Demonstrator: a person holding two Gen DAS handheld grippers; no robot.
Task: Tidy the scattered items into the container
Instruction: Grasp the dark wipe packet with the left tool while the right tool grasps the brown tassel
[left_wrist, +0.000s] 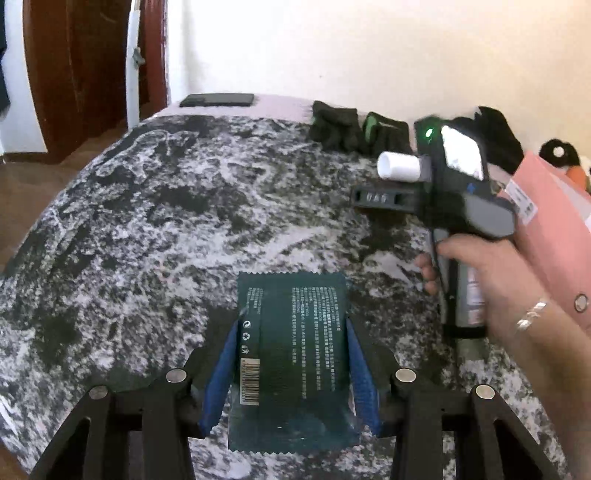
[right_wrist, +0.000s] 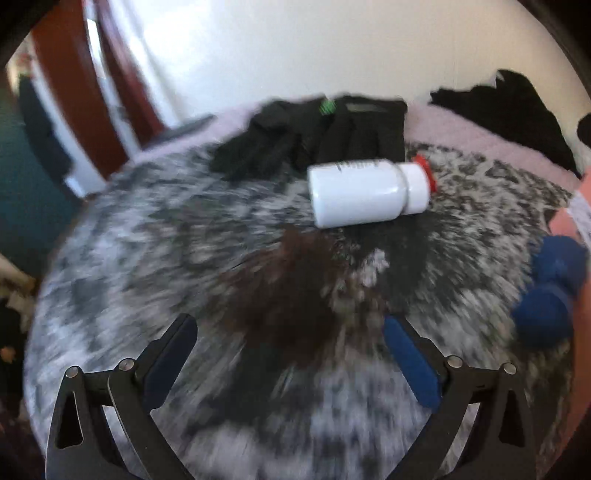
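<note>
The left gripper (left_wrist: 291, 354) pinches a dark green sachet (left_wrist: 291, 350) between its blue pads (left_wrist: 360, 373), holding it above the mottled grey and white blanket (left_wrist: 147, 206); the packet's back faces the camera, its small print too fine to read, and its lower edge sits between the finger bases. In the left wrist view the right gripper (left_wrist: 373, 184) is seen from the side and smeared by motion, held in the person's right hand (left_wrist: 491, 280), with the white bottle (left_wrist: 399, 166) partly hidden behind it. The right wrist view is heavily blurred: the fingers (right_wrist: 413, 365) stand spread wide with nothing between them, pointed toward the bottle lying on its side on the blanket, a red thing (right_wrist: 424, 170) peeking from behind its cap. Black gloves (right_wrist: 314, 133) lie just beyond. The pink container (left_wrist: 554, 229) is cut off at the right edge, and two blue blobs (right_wrist: 550, 288) beside it cannot be identified.
</note>
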